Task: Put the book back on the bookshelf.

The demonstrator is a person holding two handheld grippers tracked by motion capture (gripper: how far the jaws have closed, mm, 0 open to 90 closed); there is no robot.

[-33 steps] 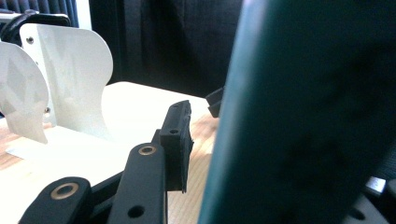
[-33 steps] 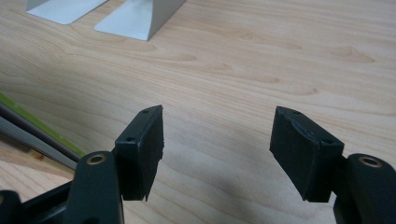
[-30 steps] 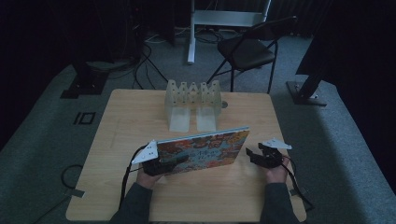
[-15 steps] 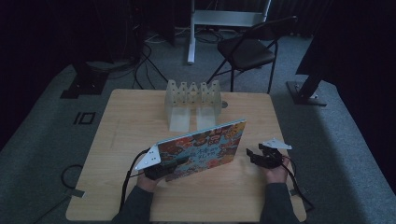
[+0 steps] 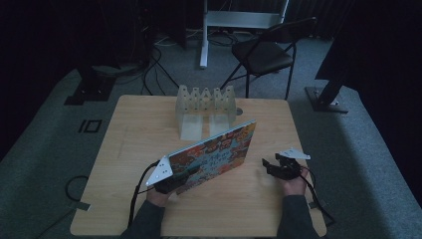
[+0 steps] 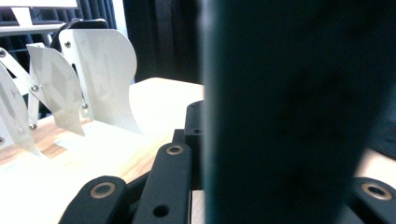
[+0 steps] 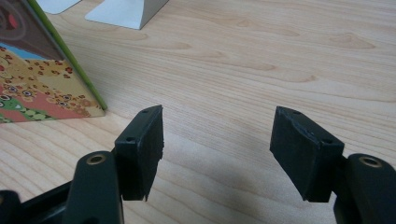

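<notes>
A picture book with a colourful cartoon cover (image 5: 214,154) stands tilted on its lower edge on the wooden table (image 5: 139,129), its far right corner raised. My left gripper (image 5: 178,180) is shut on the book's near left end. In the left gripper view the book (image 6: 289,107) is a dark slab between the jaws. My right gripper (image 5: 268,167) rests low over the table to the right of the book, open and holding nothing. In the right gripper view its jaws (image 7: 217,144) stand wide apart over bare wood, with the book's corner (image 7: 42,88) to their left.
A white slotted rack (image 5: 205,107) with several curved dividers (image 6: 100,79) stands at the back middle of the table, just behind the book. Its base (image 7: 126,9) lies ahead of the right gripper. A folding chair (image 5: 263,55) and stand legs are on the floor beyond.
The book's far right end has lifted, so it stands steeper and more tilted than before. The left hand shifted slightly with it. The right gripper has stayed in place.
</notes>
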